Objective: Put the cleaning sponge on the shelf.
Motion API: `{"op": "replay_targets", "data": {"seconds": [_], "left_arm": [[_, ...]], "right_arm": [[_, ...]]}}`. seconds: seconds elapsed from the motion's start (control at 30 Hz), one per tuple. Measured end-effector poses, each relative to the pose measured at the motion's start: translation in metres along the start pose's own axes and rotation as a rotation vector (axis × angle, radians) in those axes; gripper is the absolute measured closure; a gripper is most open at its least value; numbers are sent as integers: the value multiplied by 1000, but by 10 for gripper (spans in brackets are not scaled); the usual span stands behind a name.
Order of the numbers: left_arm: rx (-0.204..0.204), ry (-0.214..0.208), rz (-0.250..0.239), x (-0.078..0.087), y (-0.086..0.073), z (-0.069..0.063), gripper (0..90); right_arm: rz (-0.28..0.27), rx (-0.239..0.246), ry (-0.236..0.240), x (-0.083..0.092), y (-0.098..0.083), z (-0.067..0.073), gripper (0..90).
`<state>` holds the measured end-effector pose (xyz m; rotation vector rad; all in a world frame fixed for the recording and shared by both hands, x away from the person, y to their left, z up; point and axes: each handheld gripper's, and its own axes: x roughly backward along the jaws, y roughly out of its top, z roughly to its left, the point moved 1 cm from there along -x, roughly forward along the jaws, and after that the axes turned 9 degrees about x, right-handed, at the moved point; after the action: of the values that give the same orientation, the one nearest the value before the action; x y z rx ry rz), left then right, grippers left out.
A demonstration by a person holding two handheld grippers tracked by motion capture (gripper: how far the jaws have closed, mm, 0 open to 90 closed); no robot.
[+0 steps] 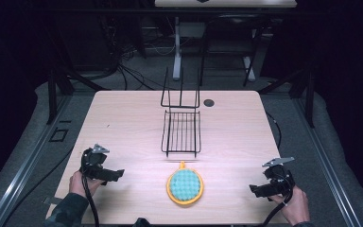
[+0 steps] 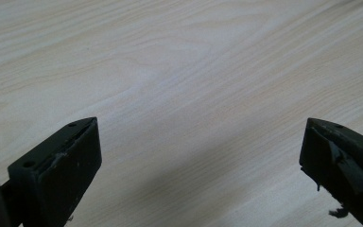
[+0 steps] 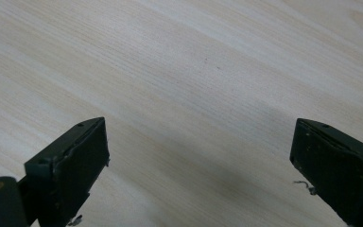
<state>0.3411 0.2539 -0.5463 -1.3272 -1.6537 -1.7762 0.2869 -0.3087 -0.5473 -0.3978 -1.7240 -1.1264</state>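
A round orange dish holding a teal sponge (image 1: pixel 185 186) lies near the table's front edge, in the middle. Behind it stands a black wire rack (image 1: pixel 181 132) with an upright back. My left gripper (image 1: pixel 116 174) rests low over the table at the front left, its tips pointing toward the dish from a short way off. In the left gripper view the left gripper (image 2: pixel 201 165) is open over bare wood. My right gripper (image 1: pixel 254 190) sits at the front right, pointing left toward the dish. In its own view the right gripper (image 3: pixel 199 163) is open with nothing between its jaws.
The pale wooden table (image 1: pixel 123 123) has a small dark round cap (image 1: pixel 209 102) at its back edge beside the rack. Dark frames, cables and desk legs stand on the floor beyond the table.
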Motion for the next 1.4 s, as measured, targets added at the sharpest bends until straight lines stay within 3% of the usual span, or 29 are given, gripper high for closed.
{"op": "replay_targets", "data": {"seconds": [0.37,1.03,1.4], "left_arm": [[-10,15,-4,-1,-2,-1,1],[-11,15,12,-4,-2,-3,1],[-16,14,10,-4,-1,-3,1]], "right_arm": [[-15,16,37,0,6,5,50],[-49,54,57,6,18,17,0],[-76,85,94,9,30,32,0]]}}
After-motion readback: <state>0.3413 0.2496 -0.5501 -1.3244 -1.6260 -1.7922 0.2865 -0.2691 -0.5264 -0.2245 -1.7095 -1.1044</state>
